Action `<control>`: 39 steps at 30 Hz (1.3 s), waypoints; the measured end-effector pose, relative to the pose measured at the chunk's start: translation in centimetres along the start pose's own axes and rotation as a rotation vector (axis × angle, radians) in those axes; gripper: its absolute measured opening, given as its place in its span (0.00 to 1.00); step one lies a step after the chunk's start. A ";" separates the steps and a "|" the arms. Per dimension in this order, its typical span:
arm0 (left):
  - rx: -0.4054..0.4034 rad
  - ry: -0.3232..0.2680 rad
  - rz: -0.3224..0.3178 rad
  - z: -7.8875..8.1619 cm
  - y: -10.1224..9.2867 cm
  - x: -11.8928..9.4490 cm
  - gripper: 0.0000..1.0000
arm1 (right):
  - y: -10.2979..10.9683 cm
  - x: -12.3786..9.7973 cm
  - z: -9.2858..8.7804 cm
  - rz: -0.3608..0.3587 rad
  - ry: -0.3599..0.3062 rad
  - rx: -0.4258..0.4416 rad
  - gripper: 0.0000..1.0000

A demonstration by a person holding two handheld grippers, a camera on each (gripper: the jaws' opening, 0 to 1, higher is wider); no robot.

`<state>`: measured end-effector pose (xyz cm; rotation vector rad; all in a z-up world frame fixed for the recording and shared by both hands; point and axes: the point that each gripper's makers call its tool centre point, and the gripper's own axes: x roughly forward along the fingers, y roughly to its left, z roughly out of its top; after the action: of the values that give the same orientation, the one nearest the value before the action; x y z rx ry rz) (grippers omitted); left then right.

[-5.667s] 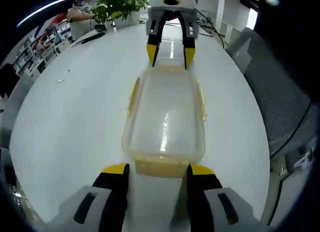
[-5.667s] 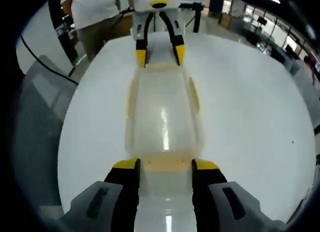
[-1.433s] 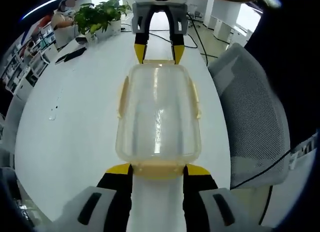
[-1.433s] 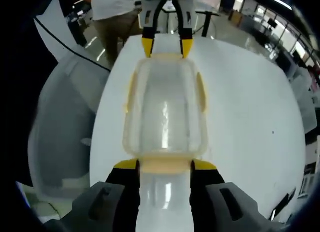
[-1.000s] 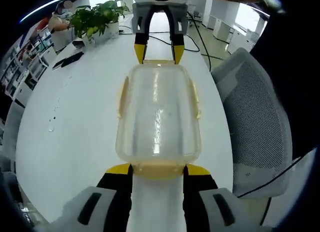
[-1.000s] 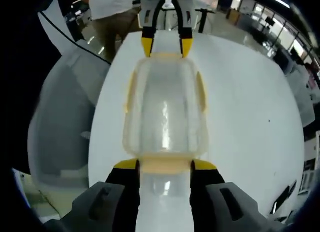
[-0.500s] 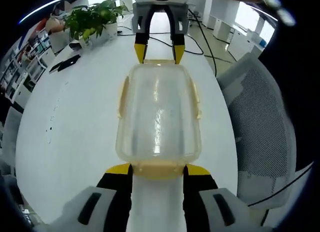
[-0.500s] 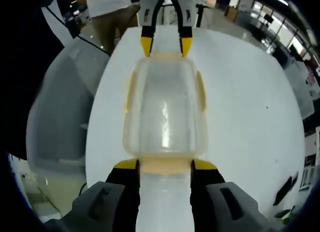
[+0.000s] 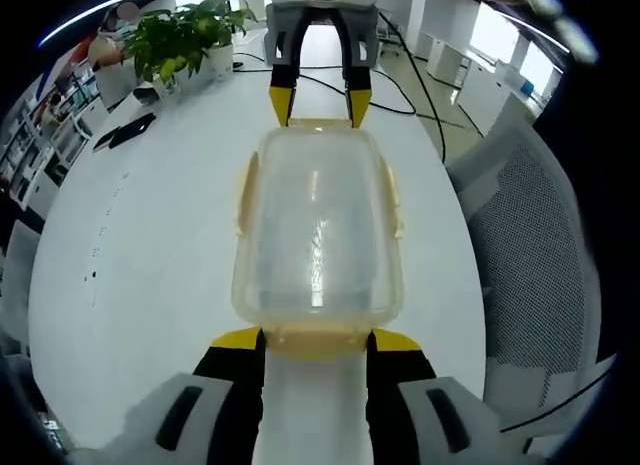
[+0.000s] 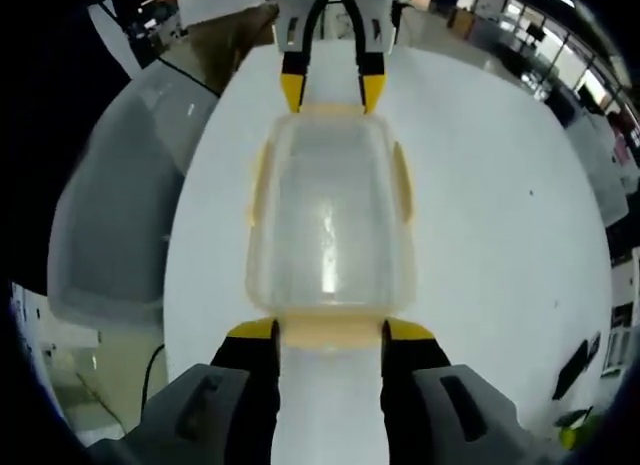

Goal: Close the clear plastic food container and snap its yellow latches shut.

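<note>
left gripper view: a clear plastic food container (image 9: 318,225), lid on, sits above a white table (image 9: 140,235), held at its 2 short ends. the left gripper (image 9: 316,337) straddles the near yellow end latch (image 9: 316,337); the right gripper (image 9: 319,103) does likewise at the far end. both sets of jaws sit narrow against the ends. the side latches (image 10: 258,183) look folded down, though haze makes that uncertain. the long axis runs gripper to gripper.
</note>
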<state>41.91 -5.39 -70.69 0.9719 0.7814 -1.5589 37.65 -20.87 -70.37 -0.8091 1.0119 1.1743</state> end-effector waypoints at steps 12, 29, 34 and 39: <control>0.005 0.001 -0.007 0.9 0.4 1.5 0.34 | -0.4 0.4 -1.8 0.003 0.021 0.002 0.36; -0.002 0.008 -0.019 1.3 0.4 2.5 0.35 | -0.6 1.1 -2.9 0.009 0.045 -0.002 0.36; -0.007 0.007 -0.022 1.3 0.4 2.5 0.35 | -0.7 1.2 -2.9 0.009 0.039 -0.004 0.36; -0.008 0.013 -0.024 1.2 0.4 2.6 0.35 | -0.8 1.2 -3.0 0.013 0.038 -0.008 0.37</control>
<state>41.84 -7.71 -72.49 0.9706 0.8102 -1.5703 37.86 -23.36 -72.60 -0.8353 1.0455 1.1786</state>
